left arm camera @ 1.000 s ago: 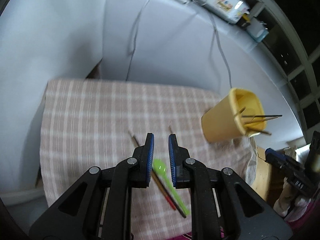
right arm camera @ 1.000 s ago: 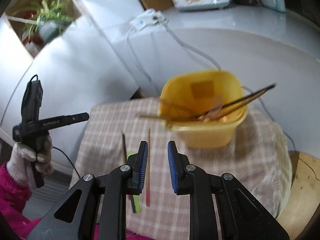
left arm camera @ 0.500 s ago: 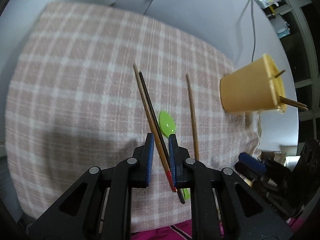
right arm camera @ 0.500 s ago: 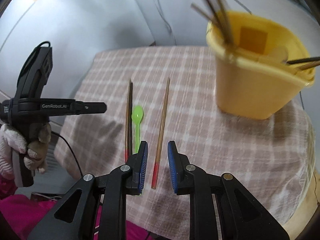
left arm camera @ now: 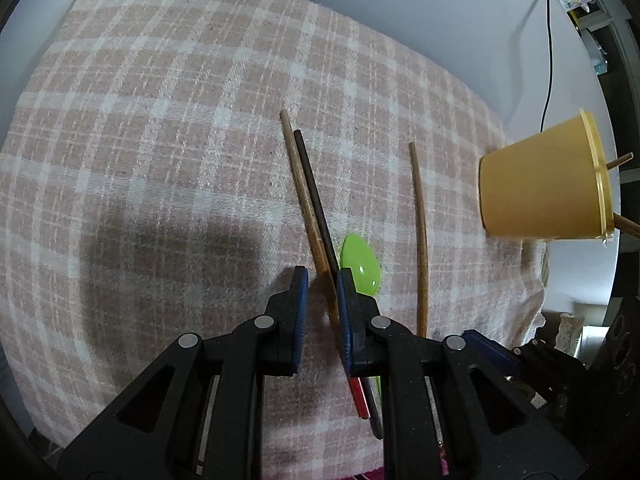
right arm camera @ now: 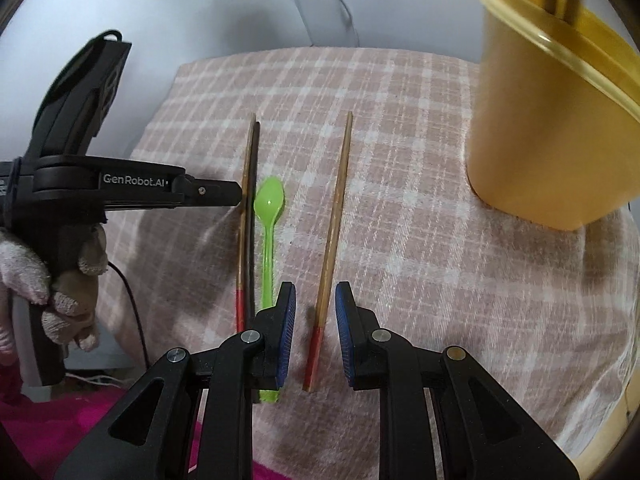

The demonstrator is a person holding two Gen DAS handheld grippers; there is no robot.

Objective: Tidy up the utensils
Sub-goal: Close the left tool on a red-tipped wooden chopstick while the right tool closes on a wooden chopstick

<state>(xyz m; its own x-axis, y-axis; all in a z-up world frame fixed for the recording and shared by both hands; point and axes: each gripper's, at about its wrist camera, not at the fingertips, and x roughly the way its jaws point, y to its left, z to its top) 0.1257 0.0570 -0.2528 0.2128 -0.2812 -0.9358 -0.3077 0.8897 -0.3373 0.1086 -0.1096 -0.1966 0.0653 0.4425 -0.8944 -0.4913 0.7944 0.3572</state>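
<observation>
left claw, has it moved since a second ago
Yes: the left claw has come down toward the checked cloth, now straddling the paired chopsticks beside the green spoon.

Three chopsticks lie on one checked cloth (right arm camera: 400, 128) — a touching pair (right arm camera: 249, 200), one brown and one dark, left of the right tongs (right arm camera: 315, 314), and a single one (right arm camera: 334, 216) between their tips. One green spoon (right arm camera: 269, 216) lies between pair and single. One yellow cup (right arm camera: 552, 120) stands far right — at least two sticks inside.

A checked cloth (right arm camera: 400, 128) carries three chopsticks (right arm camera: 334, 216), a green spoon (right arm camera: 269, 216) (plastic) and yellow cup (right arm camera: 536, 128).
</observation>
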